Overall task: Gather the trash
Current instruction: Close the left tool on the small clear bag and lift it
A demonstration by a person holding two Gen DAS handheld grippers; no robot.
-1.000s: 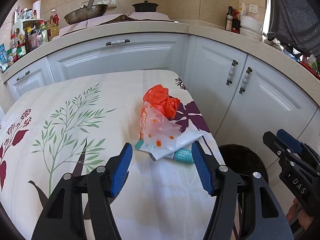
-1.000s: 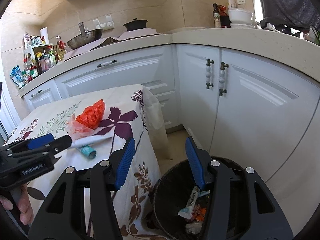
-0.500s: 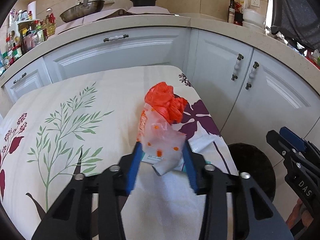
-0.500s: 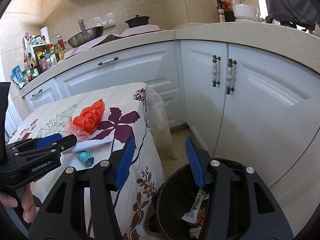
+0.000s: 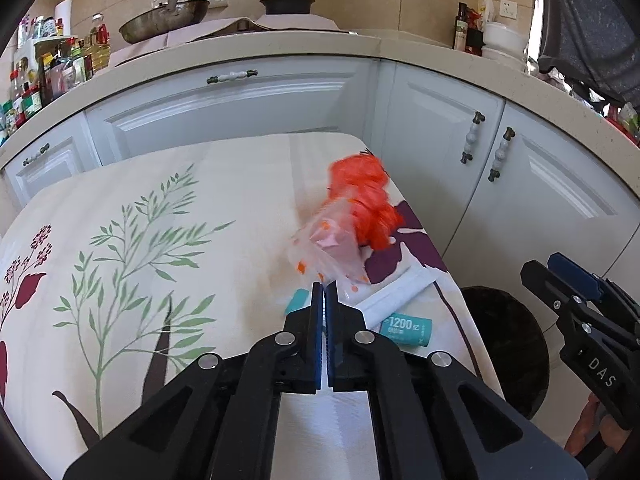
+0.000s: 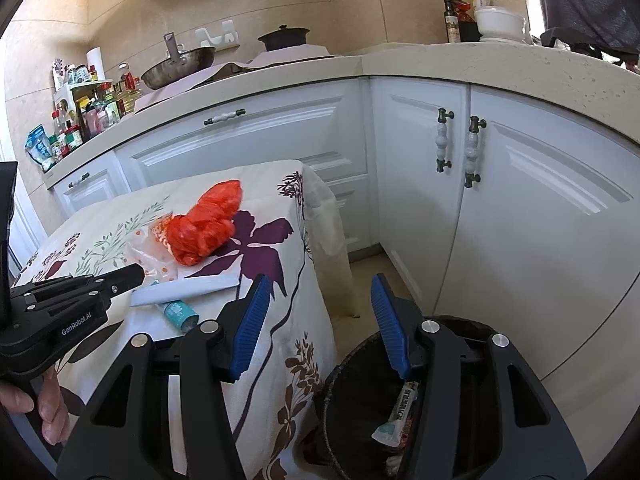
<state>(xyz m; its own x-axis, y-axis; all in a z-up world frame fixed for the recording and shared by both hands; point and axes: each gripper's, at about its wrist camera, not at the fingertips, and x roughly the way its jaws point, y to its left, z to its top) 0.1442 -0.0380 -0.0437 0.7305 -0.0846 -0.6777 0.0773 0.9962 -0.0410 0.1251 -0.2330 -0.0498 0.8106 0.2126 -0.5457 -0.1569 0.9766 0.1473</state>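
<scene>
Orange-dotted clear plastic bag (image 5: 328,250) is pinched at its near edge by the left gripper (image 5: 324,292), whose blue-padded fingers (image 5: 317,320) are pressed together on the film. The bag rises from the worktop (image 5: 160,208), a floral-cloth-covered surface, and its far end meets a crumpled red-orange plastic bag (image 5: 366,204). From the right wrist view the same red-orange bag (image 6: 206,224) lies near the right-hand edge of the cloth, touching the clear bag (image 6: 154,250).

Just beside the left gripper, on the cloth, lie a white folded packet (image 5: 396,294) and a teal-labelled tube (image 5: 406,330) printed with "1200". In the right wrist view the packet (image 6: 188,290) and tube (image 6: 178,312) sit together near the cloth's front edge, with the left gripper (image 6: 134,276) at the clear bag's edge.

Right gripper (image 6: 318,320) is held with its fingers (image 6: 250,320) spread wide and nothing between them. It hangs above the floor beside the worktop, over a black waste bin (image 6: 348,364). The bin holds a white wrapper (image 6: 400,412) and other scraps too small to identify. The bin (image 5: 504,344) stands just beside the worktop's right edge, in front of white cabinet doors (image 6: 500,208).
</scene>
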